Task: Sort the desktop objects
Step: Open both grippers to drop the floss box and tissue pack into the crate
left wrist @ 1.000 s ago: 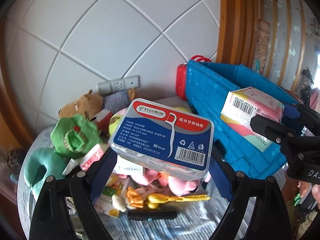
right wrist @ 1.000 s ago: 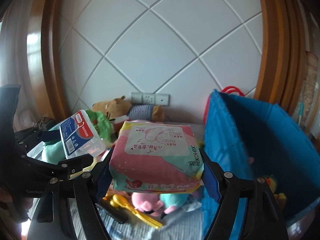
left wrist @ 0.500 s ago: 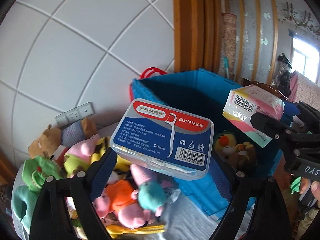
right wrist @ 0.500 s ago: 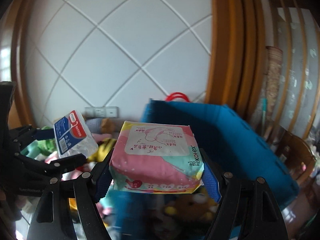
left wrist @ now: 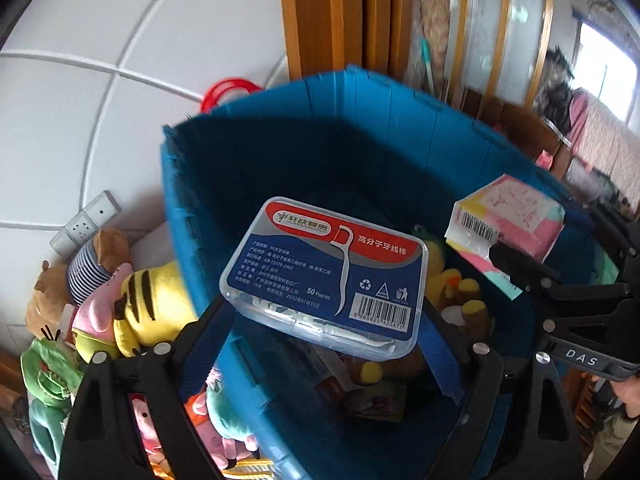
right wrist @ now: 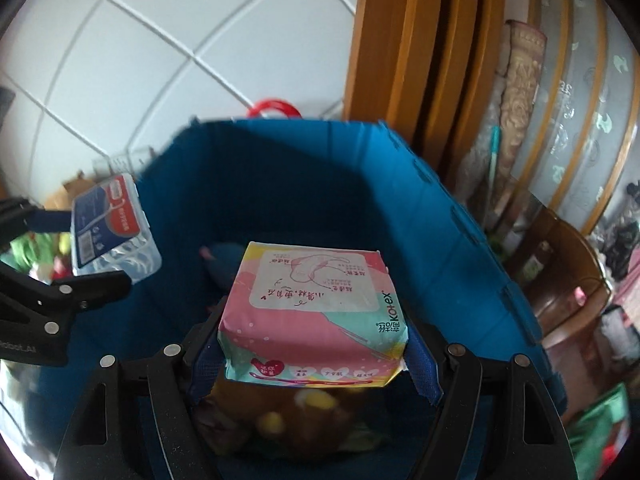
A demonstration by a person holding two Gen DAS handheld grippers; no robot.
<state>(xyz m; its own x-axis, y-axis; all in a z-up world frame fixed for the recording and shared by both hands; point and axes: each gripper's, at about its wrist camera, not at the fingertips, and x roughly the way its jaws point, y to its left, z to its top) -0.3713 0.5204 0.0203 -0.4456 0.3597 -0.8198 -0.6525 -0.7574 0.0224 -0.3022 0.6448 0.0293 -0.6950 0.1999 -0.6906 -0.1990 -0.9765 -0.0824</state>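
Observation:
My left gripper [left wrist: 324, 320] is shut on a clear floss-pick box [left wrist: 324, 280] with a blue and red label, held above the open blue fabric bin [left wrist: 280, 140]. My right gripper [right wrist: 314, 344] is shut on a pink and teal pad packet [right wrist: 314, 312], also over the blue bin [right wrist: 304, 168]. The left wrist view shows the pad packet [left wrist: 508, 220] at the right, between the right gripper's black fingers [left wrist: 524, 268]. In the right wrist view the floss box [right wrist: 114, 228] hangs at the left. Plush toys [left wrist: 456, 288] lie in the bin's bottom.
A heap of plush toys [left wrist: 132, 304] lies on the table left of the bin, before a white tiled wall with a socket strip [left wrist: 86, 220]. A red handle [left wrist: 228, 88] shows behind the bin. Wooden frame [right wrist: 400, 40] and a chair [right wrist: 568, 264] stand to the right.
Both grippers have swung right from the toy pile and now hang over the bin's opening, each still holding its item. The views now look down into the bin.

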